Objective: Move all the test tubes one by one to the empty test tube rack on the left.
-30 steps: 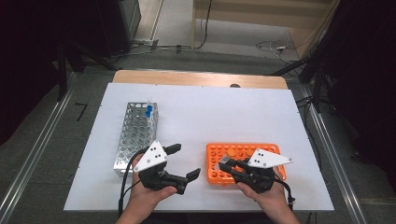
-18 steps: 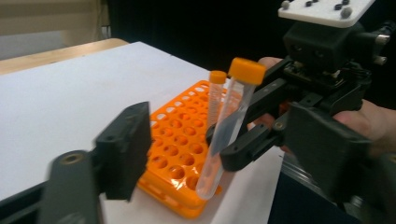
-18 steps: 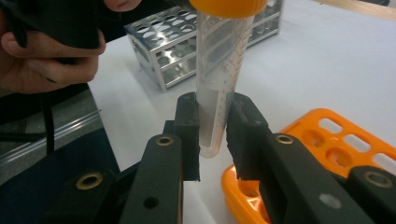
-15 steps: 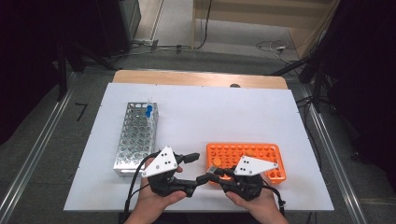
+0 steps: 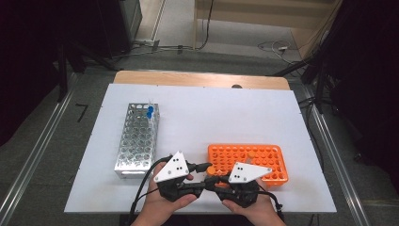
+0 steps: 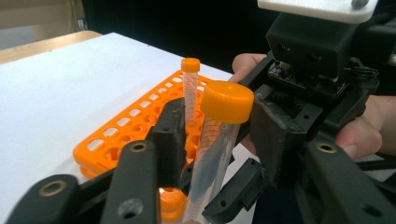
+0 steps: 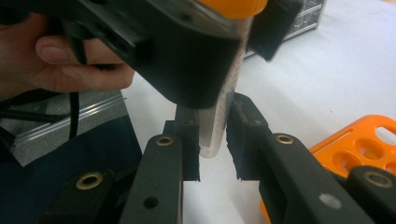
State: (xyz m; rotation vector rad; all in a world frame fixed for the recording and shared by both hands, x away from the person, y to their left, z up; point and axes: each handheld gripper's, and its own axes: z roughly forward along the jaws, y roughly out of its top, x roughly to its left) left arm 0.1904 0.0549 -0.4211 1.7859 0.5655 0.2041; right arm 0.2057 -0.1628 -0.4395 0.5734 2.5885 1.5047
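Left tool (image 5: pixel 200 165) and right tool (image 5: pixel 211 182) met tip to tip at the near edge of the white surface (image 5: pixel 226 117), both on one clear tube (image 6: pixel 210 158) with an orange cap (image 6: pixel 227 101).

Left gripper view: left tool's jaws stood either side of the tube, the tube running up between them, cap above the jaw tips. The left jaw pad sat against the tube; contact on the other side was hidden by the right tool (image 6: pixel 289 116), which crowded in from the right with a hand (image 6: pixel 359 135) behind it. Call it closed on the tube, narrow gap.

Right gripper view: right tool (image 7: pixel 212 140) had its jaws narrow, flanking the rounded lower end of the tube (image 7: pixel 219 121). Pads were just beside the tube wall; a firm clamp couldn't be told. The left tool (image 7: pixel 187 51) sat above and in front, gripping the tube higher up, and the left hand (image 7: pixel 70 60) lay off to the left.

The orange rack (image 5: pixel 254 160) lay just beyond and to the right of the right tool, one small orange-capped tube (image 6: pixel 190 88) upright in it. The metal rack (image 5: pixel 136 141) lay ahead-left of the left tool, blue-capped tubes (image 5: pixel 150 112) at its far end.
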